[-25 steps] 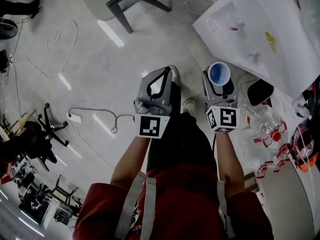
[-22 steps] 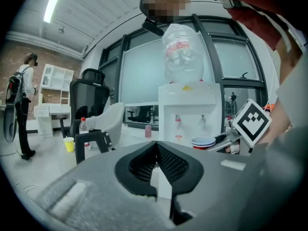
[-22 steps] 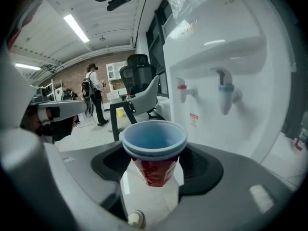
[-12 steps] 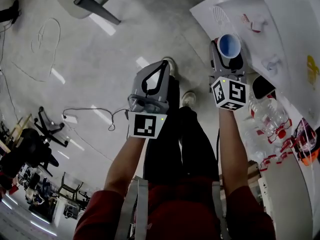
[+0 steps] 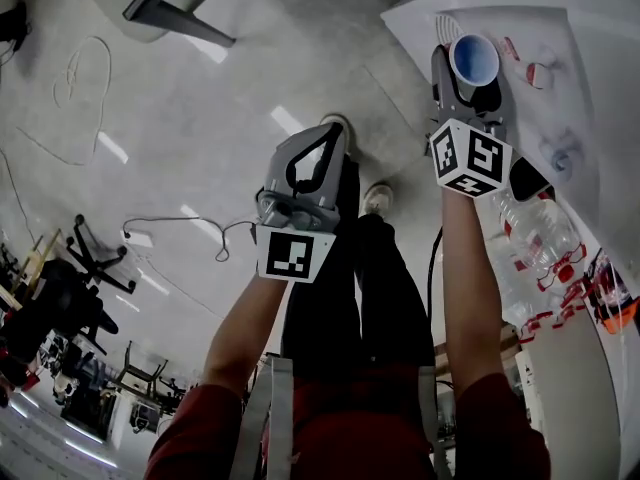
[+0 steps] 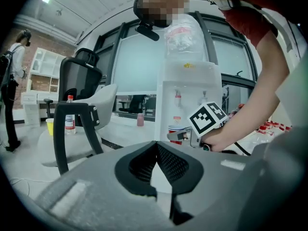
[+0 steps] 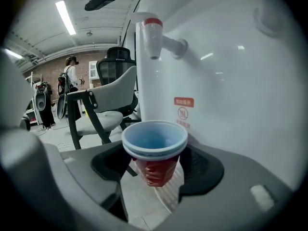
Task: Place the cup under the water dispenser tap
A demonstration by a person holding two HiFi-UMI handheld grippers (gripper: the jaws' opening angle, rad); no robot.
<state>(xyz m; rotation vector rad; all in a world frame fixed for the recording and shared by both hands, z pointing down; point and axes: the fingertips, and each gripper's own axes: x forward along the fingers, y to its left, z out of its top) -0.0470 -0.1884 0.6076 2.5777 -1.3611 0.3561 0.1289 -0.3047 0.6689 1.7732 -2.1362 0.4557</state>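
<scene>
Cup, red outside and blue inside, stands upright, pinched between the jaws of the right gripper. It is close before the white front of the water dispenser and lower than the red-capped tap. Left gripper hangs over the floor, jaws pressed together on nothing.

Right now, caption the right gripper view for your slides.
Red cup held upright by right gripper beside the dispenser, lower than its tap.
</scene>
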